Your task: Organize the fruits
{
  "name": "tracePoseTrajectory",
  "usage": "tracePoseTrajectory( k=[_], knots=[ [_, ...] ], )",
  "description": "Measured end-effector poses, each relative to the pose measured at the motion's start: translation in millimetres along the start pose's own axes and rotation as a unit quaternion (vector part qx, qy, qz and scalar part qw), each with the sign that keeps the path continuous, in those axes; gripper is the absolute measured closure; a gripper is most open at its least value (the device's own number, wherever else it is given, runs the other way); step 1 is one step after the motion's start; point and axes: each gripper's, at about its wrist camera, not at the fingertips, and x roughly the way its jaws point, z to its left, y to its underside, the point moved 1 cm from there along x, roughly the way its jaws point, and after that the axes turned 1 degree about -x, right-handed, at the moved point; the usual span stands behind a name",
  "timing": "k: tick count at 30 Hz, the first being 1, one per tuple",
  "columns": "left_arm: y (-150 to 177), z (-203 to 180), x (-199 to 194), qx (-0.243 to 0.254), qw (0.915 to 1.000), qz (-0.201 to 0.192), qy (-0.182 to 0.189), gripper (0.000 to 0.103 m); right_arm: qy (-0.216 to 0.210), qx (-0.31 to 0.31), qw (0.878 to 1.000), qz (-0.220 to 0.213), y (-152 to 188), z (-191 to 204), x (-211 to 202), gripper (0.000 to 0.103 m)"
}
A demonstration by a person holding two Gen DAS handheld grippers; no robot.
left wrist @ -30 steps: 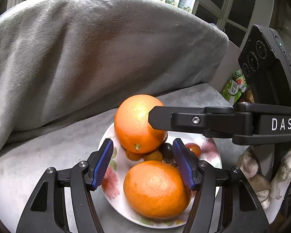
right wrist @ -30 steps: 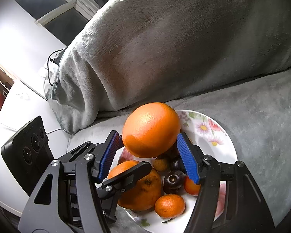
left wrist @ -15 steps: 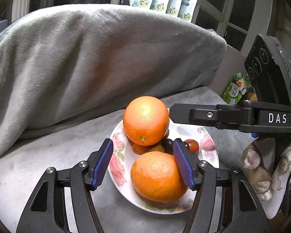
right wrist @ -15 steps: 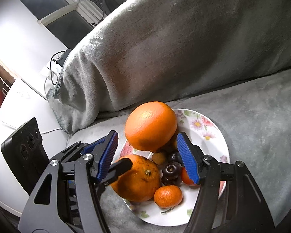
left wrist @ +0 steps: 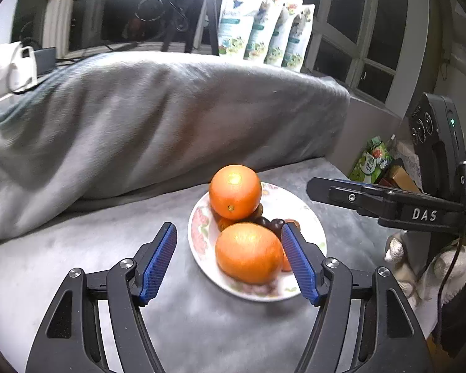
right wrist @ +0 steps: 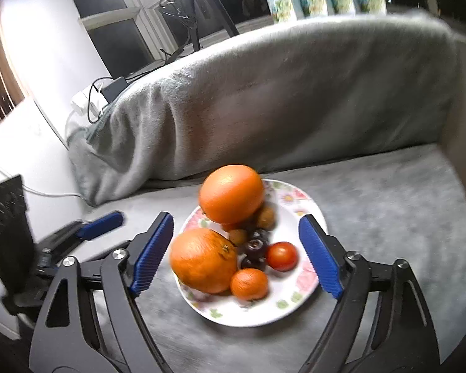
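A floral plate (left wrist: 307,217) (right wrist: 295,304) sits on the grey couch seat. On it a large orange (left wrist: 235,191) (right wrist: 231,193) rests on top of small fruits, with a second large orange (left wrist: 248,252) (right wrist: 203,264) in front. A small mandarin (right wrist: 249,283), a red tomato (right wrist: 282,256) and dark cherries (right wrist: 255,246) lie beside them. My left gripper (left wrist: 230,261) is open and empty, near the front orange. My right gripper (right wrist: 236,255) is open and empty, above the plate's near side; it also shows in the left wrist view (left wrist: 388,200).
A grey blanket (left wrist: 139,118) covers the couch back behind the plate. Printed pouches (left wrist: 264,31) stand on the sill behind. Boxes and packets (left wrist: 379,164) lie to the right of the couch. Cables and a charger (right wrist: 102,93) lie at the couch's left end.
Both grippers have pulled back and up from the plate. The right gripper has let go of the top orange, which now rests on the fruit pile.
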Motion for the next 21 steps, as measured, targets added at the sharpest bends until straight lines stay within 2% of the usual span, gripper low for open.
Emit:
tracePoseTrajectory(
  k=[1, 5, 9, 12, 14, 21],
  knots=[
    [3, 0, -6, -0.001, 1.0000, -0.003, -0.002, 0.032, 0.015, -0.007, 1.000, -0.005, 2, 2, -4, 0.012],
    [11, -2, -26, -0.005, 0.9996, -0.017, -0.022, 0.028, 0.086, -0.045, 0.995, -0.024, 12, 14, -19, 0.011],
    [20, -4, -44, -0.010, 0.9987, -0.026, -0.041, 0.026, 0.161, -0.083, 0.982, -0.044, 23, 26, -33, 0.008],
    [27, -6, -55, -0.010, 0.9978, -0.029, -0.058, 0.025, 0.179, -0.084, 0.978, -0.058, 29, 28, -44, 0.000],
    [32, -7, -60, -0.011, 0.9968, -0.028, -0.075, 0.022, 0.182, -0.078, 0.978, -0.066, 33, 28, -51, 0.000],
    [52, -7, -68, -0.017, 0.9937, -0.016, -0.109, 0.022, 0.194, -0.074, 0.975, -0.075, 43, 32, -61, 0.000]
  ],
)
